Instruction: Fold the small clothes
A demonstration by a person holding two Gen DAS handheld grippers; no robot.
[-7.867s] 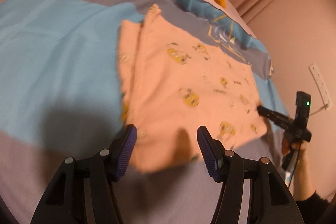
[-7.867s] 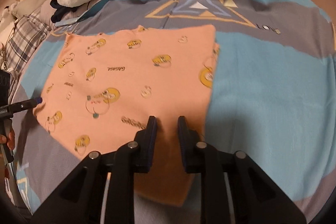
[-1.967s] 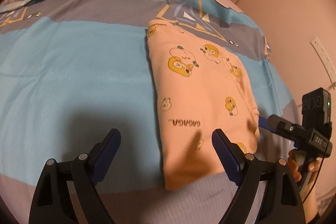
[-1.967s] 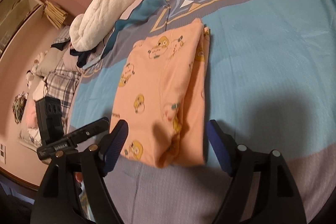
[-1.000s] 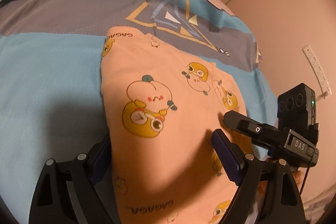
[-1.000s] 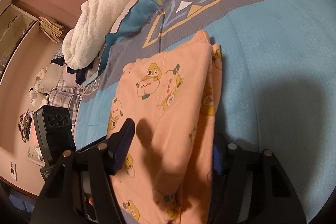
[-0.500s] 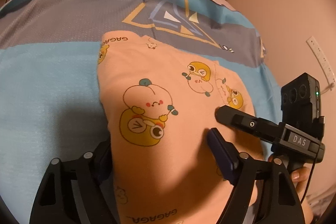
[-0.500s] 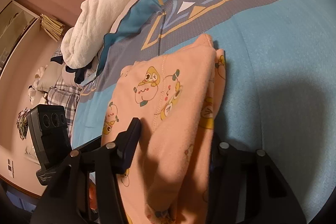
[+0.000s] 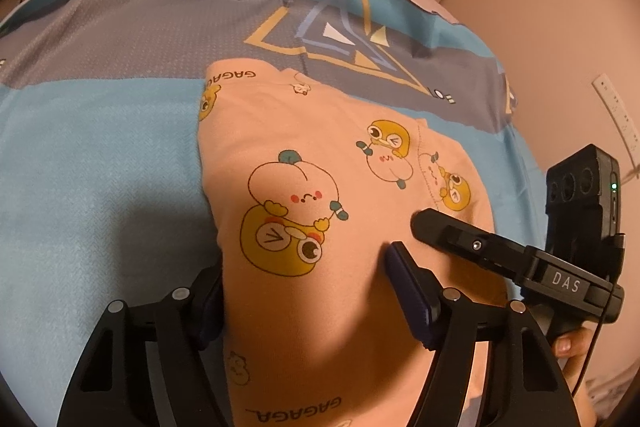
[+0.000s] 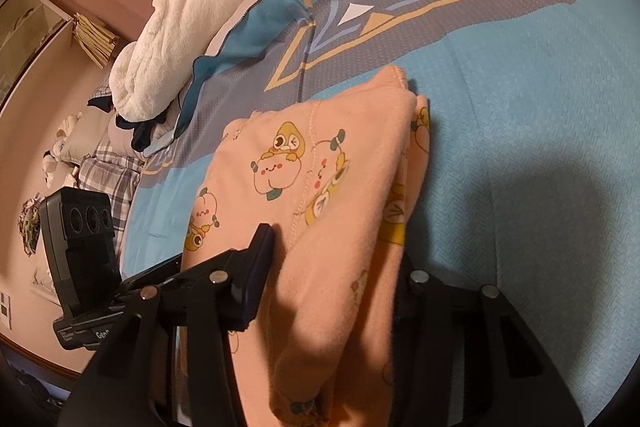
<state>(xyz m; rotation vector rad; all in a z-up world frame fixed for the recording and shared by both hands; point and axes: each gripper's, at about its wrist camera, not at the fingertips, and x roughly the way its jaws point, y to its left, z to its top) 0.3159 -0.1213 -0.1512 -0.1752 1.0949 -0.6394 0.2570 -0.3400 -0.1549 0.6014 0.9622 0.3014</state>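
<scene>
Both grippers astride folded garment (image 9: 320,155)

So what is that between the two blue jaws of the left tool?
The folded pink garment: its near end fills the gap between the closing jaws of the left gripper, seen in the left wrist view.

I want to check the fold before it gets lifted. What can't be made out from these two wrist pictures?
- Near end of the peach garment: cut off by the bottom edge in both views.
- Left claw, its left pad: hidden behind the garment's side.
- Right claw, its right finger: hidden under the cloth fold.
- Layers underneath: covered by the top layer.
</scene>
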